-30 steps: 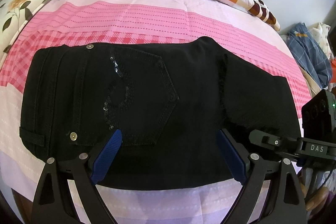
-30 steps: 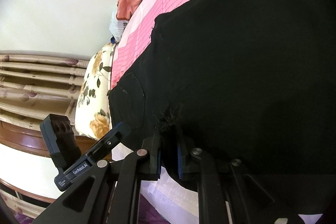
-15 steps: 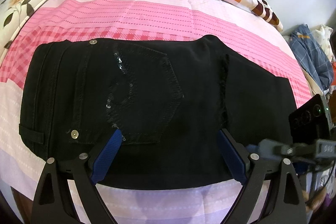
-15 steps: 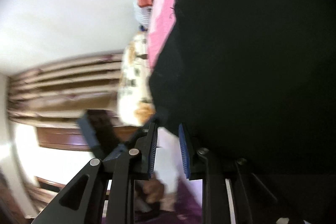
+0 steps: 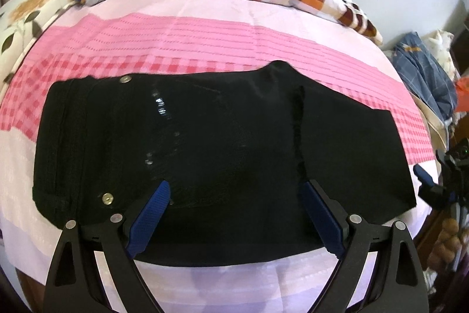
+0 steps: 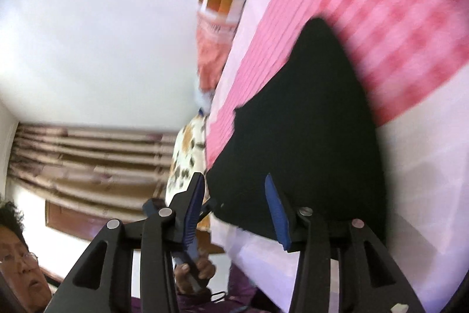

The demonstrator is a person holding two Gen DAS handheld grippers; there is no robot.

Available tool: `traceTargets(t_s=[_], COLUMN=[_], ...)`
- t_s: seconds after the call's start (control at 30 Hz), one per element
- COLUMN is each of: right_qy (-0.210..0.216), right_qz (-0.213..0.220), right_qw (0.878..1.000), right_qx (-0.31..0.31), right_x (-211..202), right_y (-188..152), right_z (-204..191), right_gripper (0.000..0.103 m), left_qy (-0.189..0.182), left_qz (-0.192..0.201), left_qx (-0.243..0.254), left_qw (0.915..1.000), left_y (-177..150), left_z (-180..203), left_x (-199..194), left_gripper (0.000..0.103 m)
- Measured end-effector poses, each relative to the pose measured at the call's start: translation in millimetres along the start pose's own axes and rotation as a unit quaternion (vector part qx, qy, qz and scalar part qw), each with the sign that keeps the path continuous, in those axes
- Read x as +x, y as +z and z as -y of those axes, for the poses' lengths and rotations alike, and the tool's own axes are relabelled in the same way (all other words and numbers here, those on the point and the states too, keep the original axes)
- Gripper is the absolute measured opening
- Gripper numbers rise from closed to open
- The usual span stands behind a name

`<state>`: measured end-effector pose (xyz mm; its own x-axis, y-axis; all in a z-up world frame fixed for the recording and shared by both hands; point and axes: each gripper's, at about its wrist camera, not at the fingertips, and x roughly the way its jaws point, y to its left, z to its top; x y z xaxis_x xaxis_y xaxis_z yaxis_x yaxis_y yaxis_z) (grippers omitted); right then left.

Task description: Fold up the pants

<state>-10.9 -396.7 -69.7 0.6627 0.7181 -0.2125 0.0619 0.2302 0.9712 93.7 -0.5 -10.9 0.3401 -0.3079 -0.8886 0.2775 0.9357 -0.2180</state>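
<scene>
Pink bedsheet [image 5: 205, 28], pants [image 5: 222, 148] beyond fingertips [image 5: 159, 189]

Black pants [image 5: 222, 143] on pink checked and striped bedsheet [image 5: 205, 43].

Soft, even daylight fills both views, with no hard shadows on the pink-striped bedsheet [image 5: 205, 31]. The left wrist view is mostly sharp, though the folded black denim pants [image 5: 205, 143] read as a near-featureless dark mass; only small sequins and metal rivets catch glints. The right wrist view is smeared by motion blur, worst on the checked pink cloth and brown curtain [image 6: 88, 154]. Fisheye bending curves every edge, and dark vignetting rings the corners. Light possibly comes from beside the curtain.
</scene>
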Motion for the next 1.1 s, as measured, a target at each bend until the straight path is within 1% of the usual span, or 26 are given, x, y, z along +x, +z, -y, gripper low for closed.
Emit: traceTargets(t_s=[0.1, 0.2, 0.33, 0.4, 0.43, 0.47, 0.53, 0.6, 0.67, 0.7, 0.77, 0.87, 0.9, 0.97, 1.0, 1.1], right_qy=[-0.004, -0.001, 0.000, -0.013, -0.019, -0.025, -0.011, -0.012, -0.022, -0.033, -0.040, -0.063, -0.064, -0.072, -0.070, -0.061], right_qz=[0.035, 0.048, 0.025, 0.002, -0.003, -0.010, -0.015, -0.013, -0.013, -0.014, -0.019, -0.012, -0.011, -0.014, -0.013, -0.013], right_qw=[0.999, 0.999, 0.999, 0.998, 0.997, 0.997, 0.996, 0.995, 0.993, 0.991, 0.991, 0.991, 0.992, 0.993, 0.993, 0.995], right_qx=[0.020, 0.016, -0.029, -0.066, -0.073, -0.079, -0.082, -0.099, -0.118, -0.127, -0.129, -0.120, -0.110, -0.094, -0.089, -0.079], right_x=[-27, -37, -28, -12, -9, -2, 7, 16, 22, 29, 37, 45, 47, 51, 52, 50], right_y=[9, 16, 24, 29, 31, 35, 42, 52, 62, 70, 80, 93, 96, 99, 100, 100], right_z=[13, 13, -3, -12, -12, -12, -11, -14, -15, -14, -10, 4, 12, 26, 30, 34], right_gripper=[0.042, 0.042, 0.042, 0.042, 0.042, 0.042, 0.042, 0.042, 0.042, 0.042, 0.042, 0.042, 0.041, 0.030, 0.025, 0.024], left_qy=[-0.003, -0.014, -0.035, -0.044, -0.045, -0.044, -0.032, -0.020, -0.015, -0.015, -0.014, -0.011, -0.011, -0.012, -0.013, -0.011], left_qz=[-0.001, -0.003, -0.014, -0.016, -0.015, -0.014, -0.010, -0.010, -0.011, -0.015, -0.026, -0.037, -0.041, -0.044, -0.045, -0.049], left_qx=[0.021, 0.040, 0.076, 0.098, 0.105, 0.116, 0.135, 0.146, 0.144, 0.140, 0.130, 0.117, 0.112, 0.104, 0.101, 0.097], left_qw=[0.9998, 0.9991, 0.9964, 0.9941, 0.9933, 0.9922, 0.9902, 0.9891, 0.9894, 0.9899, 0.9910, 0.9923, 0.9928, 0.9935, 0.9938, 0.9940], left_y=[-1, -2, -5, -7, -9, -10, -12, -11, -11, -10, -9, -11, -11, -10, -10, -9], left_z=[13, 29, 56, 71, 75, 81, 89, 92, 92, 90, 87, 83, 81, 78, 76, 76], left_x=[1, 4, 14, 18, 19, 21, 25, 29, 34, 36, 44, 49, 51, 53, 54, 57], left_gripper=[0.092, 0.092, 0.092, 0.092, 0.092, 0.092, 0.092, 0.092, 0.092, 0.092, 0.092, 0.092, 0.092, 0.092, 0.092, 0.092])
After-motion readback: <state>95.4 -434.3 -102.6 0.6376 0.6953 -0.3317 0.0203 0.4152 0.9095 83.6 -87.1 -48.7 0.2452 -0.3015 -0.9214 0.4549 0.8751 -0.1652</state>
